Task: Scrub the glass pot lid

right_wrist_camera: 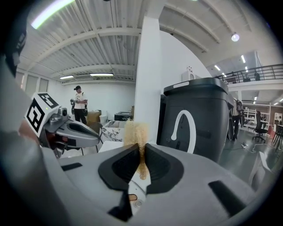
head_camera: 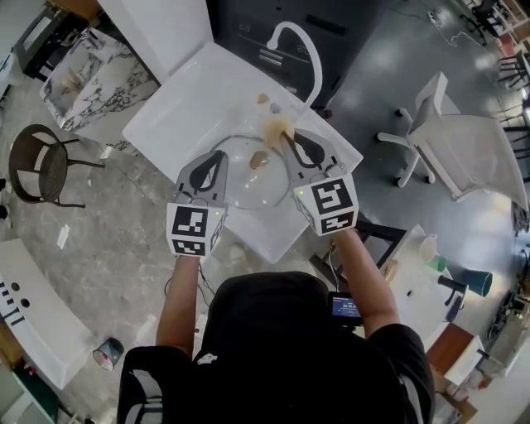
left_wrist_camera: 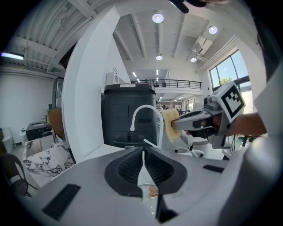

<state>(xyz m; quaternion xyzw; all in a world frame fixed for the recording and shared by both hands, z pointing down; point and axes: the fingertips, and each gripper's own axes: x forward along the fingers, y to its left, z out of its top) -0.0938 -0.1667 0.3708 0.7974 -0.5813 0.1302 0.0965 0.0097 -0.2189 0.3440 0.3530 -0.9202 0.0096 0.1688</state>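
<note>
The glass pot lid (head_camera: 242, 189) lies dome-up on the white sink top (head_camera: 186, 103), its tan knob (head_camera: 259, 160) in the middle. My left gripper (head_camera: 218, 159) hovers over the lid's left rim. In the left gripper view, that gripper (left_wrist_camera: 143, 152) is shut with nothing between its jaws, and the lid is out of view. My right gripper (head_camera: 286, 137) is over the lid's far right edge, shut on a tan sponge (head_camera: 277, 129). The sponge (right_wrist_camera: 135, 131) sticks up from the right gripper (right_wrist_camera: 141, 149) and also shows as a tan tuft (left_wrist_camera: 169, 124) in the left gripper view.
A white curved faucet (head_camera: 300, 45) rises at the sink's far edge in front of a dark bin (head_camera: 273, 21). Two small bits (head_camera: 263, 98) lie on the sink top beyond the lid. A white chair (head_camera: 431, 124) stands right, a brown chair (head_camera: 37, 166) left.
</note>
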